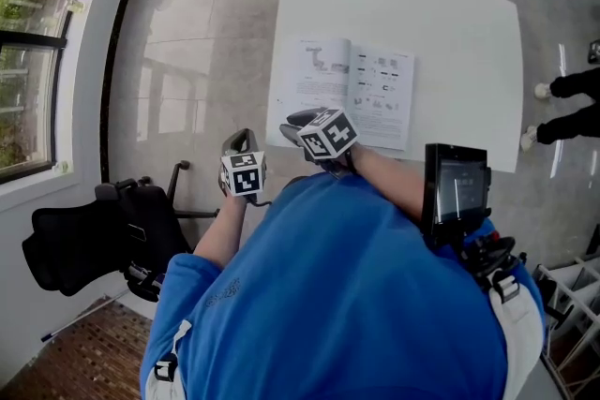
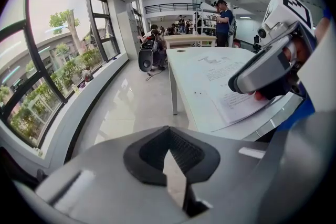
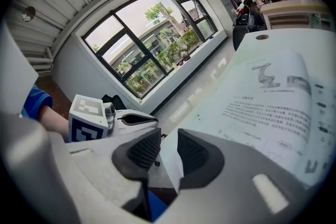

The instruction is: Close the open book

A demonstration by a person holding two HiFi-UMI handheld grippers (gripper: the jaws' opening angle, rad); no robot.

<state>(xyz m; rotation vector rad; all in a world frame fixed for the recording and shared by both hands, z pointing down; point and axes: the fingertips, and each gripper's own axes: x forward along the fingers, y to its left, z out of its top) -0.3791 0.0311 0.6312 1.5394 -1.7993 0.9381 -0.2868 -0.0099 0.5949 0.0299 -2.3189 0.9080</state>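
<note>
Left gripper (image 2: 168,136) closed and empty; right gripper (image 3: 168,153) pinches the book (image 1: 354,94) at its near-left corner.

- The book (image 1: 352,94) is a thin white booklet that lies open on the white table (image 1: 450,23), its spine running away from the table's near edge.
- Both facing pages carry black print and small grey diagrams. The left page has a larger figure at its top.
- It sits in the table's near left part, close to the near edge.
- At its near left corner a white leaf stands between the jaws of the right gripper (image 3: 168,155). Whether they pinch it cannot be told.
</note>
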